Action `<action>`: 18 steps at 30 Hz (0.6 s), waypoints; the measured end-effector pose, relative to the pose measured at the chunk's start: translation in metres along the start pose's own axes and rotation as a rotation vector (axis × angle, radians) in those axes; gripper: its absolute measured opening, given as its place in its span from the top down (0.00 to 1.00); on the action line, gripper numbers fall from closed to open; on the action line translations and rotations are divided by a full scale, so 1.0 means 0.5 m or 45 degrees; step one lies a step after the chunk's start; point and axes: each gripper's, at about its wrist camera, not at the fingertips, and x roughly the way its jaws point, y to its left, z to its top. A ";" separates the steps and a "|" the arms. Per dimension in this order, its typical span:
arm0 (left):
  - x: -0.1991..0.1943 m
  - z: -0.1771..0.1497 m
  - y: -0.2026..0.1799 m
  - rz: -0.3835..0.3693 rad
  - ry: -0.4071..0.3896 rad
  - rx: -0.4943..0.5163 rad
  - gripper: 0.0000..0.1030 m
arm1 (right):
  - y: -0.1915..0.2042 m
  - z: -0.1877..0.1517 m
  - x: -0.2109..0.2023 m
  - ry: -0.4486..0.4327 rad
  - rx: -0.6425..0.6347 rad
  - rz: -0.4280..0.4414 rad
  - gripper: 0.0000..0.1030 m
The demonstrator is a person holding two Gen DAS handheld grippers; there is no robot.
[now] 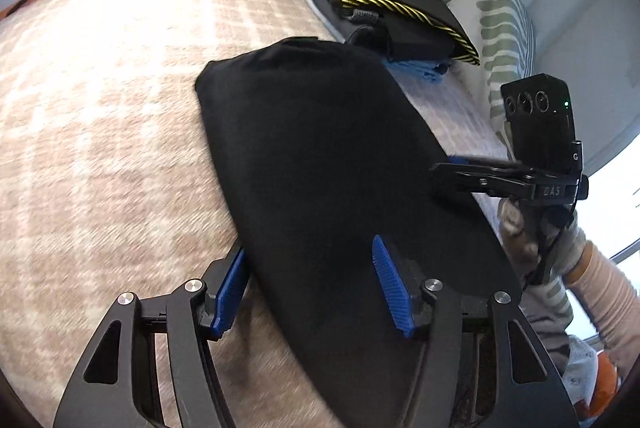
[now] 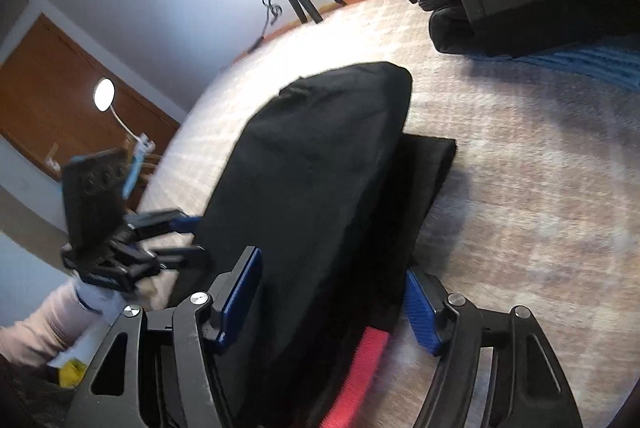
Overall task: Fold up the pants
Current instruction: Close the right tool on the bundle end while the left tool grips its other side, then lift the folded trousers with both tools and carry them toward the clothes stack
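While the folded black fabric pants lie on the pinkish checked bed cover, the left gripper straddles their near edge, blue pads parted with cloth between them, not pressing. The right gripper likewise stands with jaws apart astride the pants, a red waistband strip showing beneath. A stack of folded dark clothes sits near the striped green-and-white pillow.
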 end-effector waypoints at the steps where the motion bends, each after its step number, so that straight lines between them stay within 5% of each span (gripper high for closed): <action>1: 0.005 0.005 -0.001 -0.002 -0.003 -0.007 0.43 | -0.004 0.001 0.007 -0.014 0.041 0.022 0.42; 7: 0.017 0.023 0.014 0.021 -0.034 -0.092 0.74 | -0.011 -0.001 0.003 -0.041 0.082 -0.023 0.75; 18: -0.031 0.027 -0.061 0.132 -0.144 0.108 0.92 | 0.101 0.006 -0.038 -0.097 -0.097 -0.300 0.92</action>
